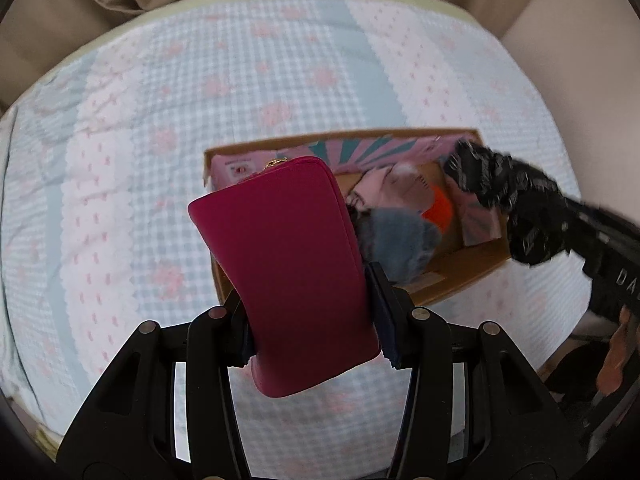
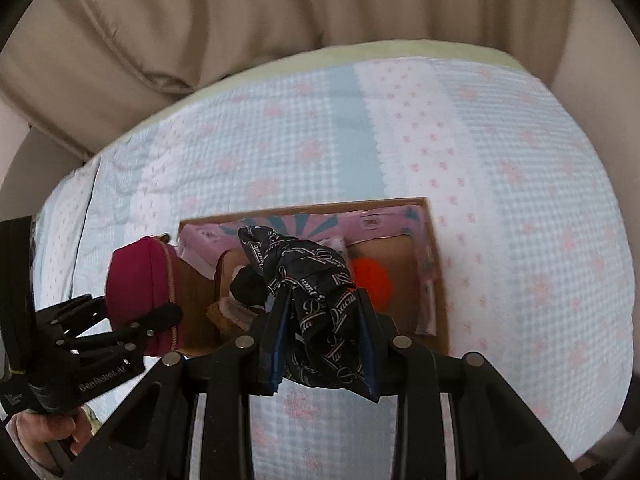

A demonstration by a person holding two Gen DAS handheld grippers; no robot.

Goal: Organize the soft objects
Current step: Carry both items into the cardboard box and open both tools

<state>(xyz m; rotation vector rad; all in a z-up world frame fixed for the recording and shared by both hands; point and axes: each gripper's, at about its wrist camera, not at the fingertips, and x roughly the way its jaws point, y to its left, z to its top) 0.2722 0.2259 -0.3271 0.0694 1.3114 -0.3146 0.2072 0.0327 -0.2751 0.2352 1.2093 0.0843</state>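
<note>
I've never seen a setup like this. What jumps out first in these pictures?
Probably the magenta pouch, clamped upright in the left tool above a checked bedspread. Next, the black printed cloth bunched in the right tool, hanging over an open cardboard box on the bed. Inside the box lies a jumble of soft things, including something bright orange.

Right gripper [image 2: 324, 320]: clamped on a black scarf [image 2: 316, 284] with white script lettering, above a cardboard box [image 2: 434, 264] on a checked bedspread [image 2: 520, 200]. In the box: an orange item [image 2: 374, 280]. Far left: left gripper [image 2: 140, 320] clamped on a magenta zip pouch [image 2: 140, 280].
</note>
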